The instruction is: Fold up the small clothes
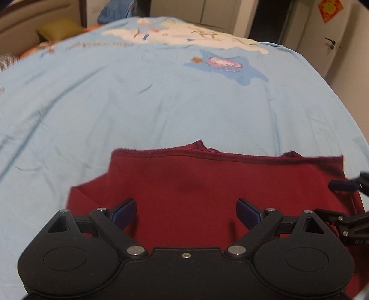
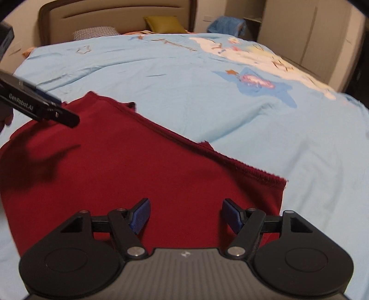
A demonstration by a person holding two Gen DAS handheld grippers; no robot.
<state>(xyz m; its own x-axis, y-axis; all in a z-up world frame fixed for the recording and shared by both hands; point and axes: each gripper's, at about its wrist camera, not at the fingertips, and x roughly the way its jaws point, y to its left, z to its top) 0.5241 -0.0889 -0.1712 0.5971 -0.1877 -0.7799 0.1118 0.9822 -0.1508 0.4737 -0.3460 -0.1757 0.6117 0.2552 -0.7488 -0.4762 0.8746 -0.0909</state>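
Both my tools, left tool point(image 1: 186, 213) and right tool point(image 2: 185, 215), gape empty over red garment point(image 1: 207, 196). Soft, limp; pinch far hem corners.

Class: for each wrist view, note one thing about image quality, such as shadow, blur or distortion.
Left wrist view: fisheye bends the blue bedspread into a dome; the doorway is blurred. Right wrist view: the left gripper casts a dark shadow on the red garment; the headboard curves.
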